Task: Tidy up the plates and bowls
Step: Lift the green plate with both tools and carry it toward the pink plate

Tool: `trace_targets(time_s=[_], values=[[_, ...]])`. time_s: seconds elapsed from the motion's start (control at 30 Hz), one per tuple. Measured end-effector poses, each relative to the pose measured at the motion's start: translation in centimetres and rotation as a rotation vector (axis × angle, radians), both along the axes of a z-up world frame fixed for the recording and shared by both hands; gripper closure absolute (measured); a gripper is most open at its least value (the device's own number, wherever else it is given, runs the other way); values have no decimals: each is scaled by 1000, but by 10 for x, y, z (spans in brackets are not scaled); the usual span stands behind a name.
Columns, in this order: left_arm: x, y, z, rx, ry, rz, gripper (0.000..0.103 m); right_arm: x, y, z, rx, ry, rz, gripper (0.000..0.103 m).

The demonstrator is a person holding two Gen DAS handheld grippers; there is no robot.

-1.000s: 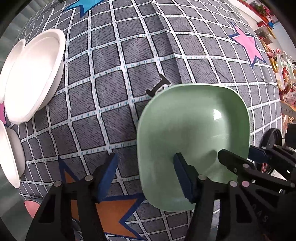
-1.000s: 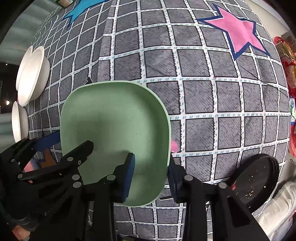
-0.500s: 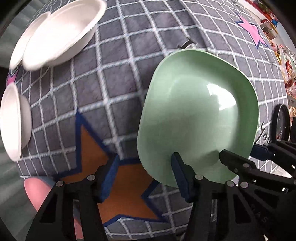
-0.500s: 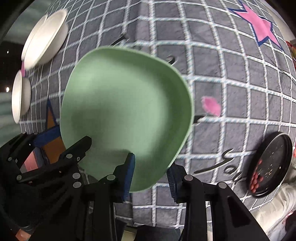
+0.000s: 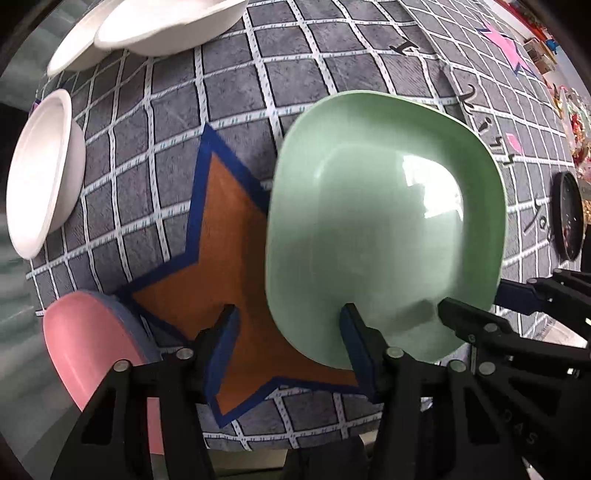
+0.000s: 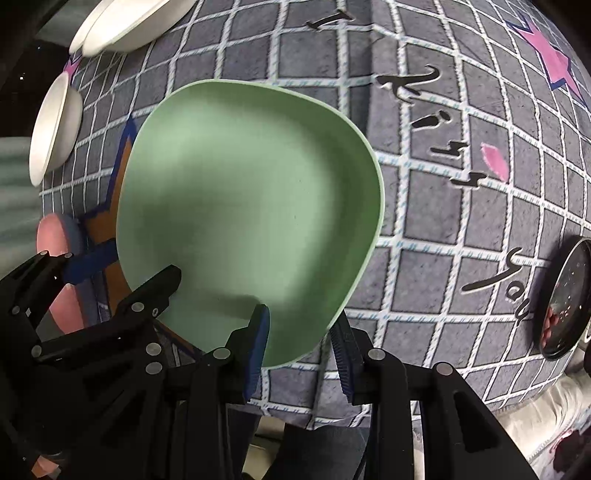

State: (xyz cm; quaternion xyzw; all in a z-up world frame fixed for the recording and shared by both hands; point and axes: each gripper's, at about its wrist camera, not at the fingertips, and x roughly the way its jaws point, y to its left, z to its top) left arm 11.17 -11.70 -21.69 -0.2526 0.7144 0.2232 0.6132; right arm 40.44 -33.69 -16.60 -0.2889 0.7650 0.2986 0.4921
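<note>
Now green bowl (image 5: pixel 384 221) is up off the worktop, tilted, over the orange star (image 5: pixel 236 266) on the grey checked cloth (image 5: pixel 155 122). Squarish with rounded corners, inside empty, glare on the glossy bottom in the left wrist view. Right gripper (image 6: pixel 299 339) is clamped on its near rim, one blue pad inside the bowl, the other outside under the rim. Left gripper (image 5: pixel 288 347) grasps nothing: its jaws have just been closing, right pad sits at the bowl's lower left edge, left pad is apart over the star, only cloth between them. Whether that right pad touches the bowl, cannot tell.

Pink plate (image 5: pixel 88 343) lies at the near left cloth edge, on top of a blue-grey one (image 5: pixel 131 325). White bowl (image 5: pixel 40 173) is at the left edge, well apart from the green one. Two more overlapping white bowls (image 5: pixel 155 22) sit at the far left. Black round dish (image 6: pixel 565 299) with reddish bits and crumbs is at the right edge. Pink star (image 6: pixel 554 62) far right, black lettering (image 6: pixel 458 177) across the cloth beside the green bowl.
</note>
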Motion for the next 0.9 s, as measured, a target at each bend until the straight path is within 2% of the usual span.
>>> trace_targets(time_s=[0.03,0.1,0.2,0.43,0.53,0.9], values=[[-10,-3,1,-8,-6,-5,51,-7,-3,1,0,9,-4,66],[-18,-9,0,-20,-15,-21,62,-18,-4,-2,2,18,-1,66],[-29,-13,4,-30,-17,-40,69,-40,2,-3,1,31,0,66],[-60,-5,11,-31,-38,-32,69,-83,7,3,4,21,13,66],[-68,-2,16,-31,-53,-24,69,-87,22,4,4,19,16,66],[-109,30,54,-6,-124,49,69,-141,59,47,36,-8,54,66]])
